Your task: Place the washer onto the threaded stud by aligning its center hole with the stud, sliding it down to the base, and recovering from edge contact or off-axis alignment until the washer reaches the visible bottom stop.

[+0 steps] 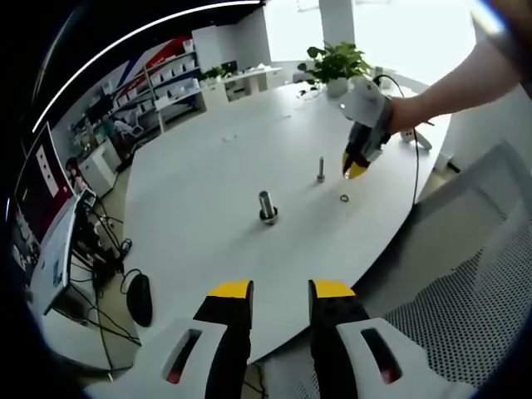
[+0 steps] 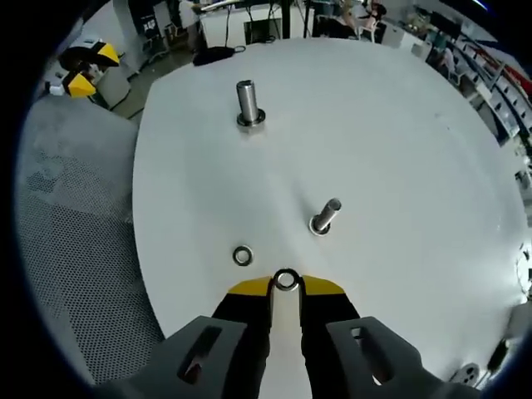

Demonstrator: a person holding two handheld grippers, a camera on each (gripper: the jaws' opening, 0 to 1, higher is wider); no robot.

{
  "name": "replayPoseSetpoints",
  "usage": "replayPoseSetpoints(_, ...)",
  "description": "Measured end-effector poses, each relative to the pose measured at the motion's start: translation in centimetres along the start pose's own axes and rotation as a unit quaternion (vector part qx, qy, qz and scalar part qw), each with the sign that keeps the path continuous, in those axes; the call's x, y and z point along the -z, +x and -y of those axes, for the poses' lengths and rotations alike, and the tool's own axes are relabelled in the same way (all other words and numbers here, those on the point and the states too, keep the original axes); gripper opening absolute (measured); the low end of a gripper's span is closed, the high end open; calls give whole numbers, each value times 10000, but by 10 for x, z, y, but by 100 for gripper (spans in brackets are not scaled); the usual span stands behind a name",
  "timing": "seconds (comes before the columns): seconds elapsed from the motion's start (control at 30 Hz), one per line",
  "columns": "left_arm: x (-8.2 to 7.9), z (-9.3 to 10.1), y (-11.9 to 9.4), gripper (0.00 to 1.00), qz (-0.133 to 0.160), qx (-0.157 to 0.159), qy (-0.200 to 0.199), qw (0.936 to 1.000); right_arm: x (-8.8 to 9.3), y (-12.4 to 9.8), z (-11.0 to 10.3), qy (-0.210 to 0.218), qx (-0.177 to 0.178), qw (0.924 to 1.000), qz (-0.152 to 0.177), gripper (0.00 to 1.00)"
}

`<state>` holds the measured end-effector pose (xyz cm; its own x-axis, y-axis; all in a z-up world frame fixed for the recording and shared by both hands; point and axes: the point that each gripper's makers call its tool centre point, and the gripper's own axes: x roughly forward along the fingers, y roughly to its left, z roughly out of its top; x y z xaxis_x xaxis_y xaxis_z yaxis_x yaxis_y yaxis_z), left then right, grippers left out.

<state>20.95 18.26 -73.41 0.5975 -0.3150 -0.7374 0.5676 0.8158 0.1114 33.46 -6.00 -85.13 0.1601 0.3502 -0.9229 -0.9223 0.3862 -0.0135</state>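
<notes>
In the right gripper view, the right gripper (image 2: 286,287) pinches a small metal washer (image 2: 286,280) between its yellow tips, the ring standing at the very ends of the jaws above the white worktop (image 2: 399,150). Just left of the tips, a second washer (image 2: 242,255) lies flat on the worktop, near but apart from the gripper. Beyond the tips and slightly right stands the threaded stud (image 2: 325,216), tilted in this view, its base resting on the surface; the held washer is short of it and not touching. Farther off, toward the far left, a thicker metal post (image 2: 248,104) stands upright on a round base.

In the left gripper view, the left gripper (image 1: 280,291) hangs near the worktop's (image 1: 199,166) near edge with its jaws spread and nothing between them. Across the worktop, the right gripper (image 1: 355,169) is held by a person's hand (image 1: 399,112), just right of the stud (image 1: 321,169). The loose washer (image 1: 344,199) lies just nearer than that gripper, and the post (image 1: 267,206) stands left of it. A potted plant (image 1: 337,65) sits at the far edge.
</notes>
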Motion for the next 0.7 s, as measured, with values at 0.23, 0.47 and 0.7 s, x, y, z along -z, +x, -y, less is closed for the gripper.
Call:
replayPoseSetpoints(0.23, -1, 0, 0, 25, 37, -1, -21, 10000, -9, -8, 8, -79, 106, 9998, 125, 14)
replayPoseSetpoints(0.47, -2, -2, -1, 25, 76, -18, -54, 10000, -29, -18, 16, -141, 250, 9990, 357, 14)
replayPoseSetpoints(0.7, -3, -2, -1, 25, 84, -29, -61, 9999, -40, -20, 20, -302, 361, 9977, 487, 14)
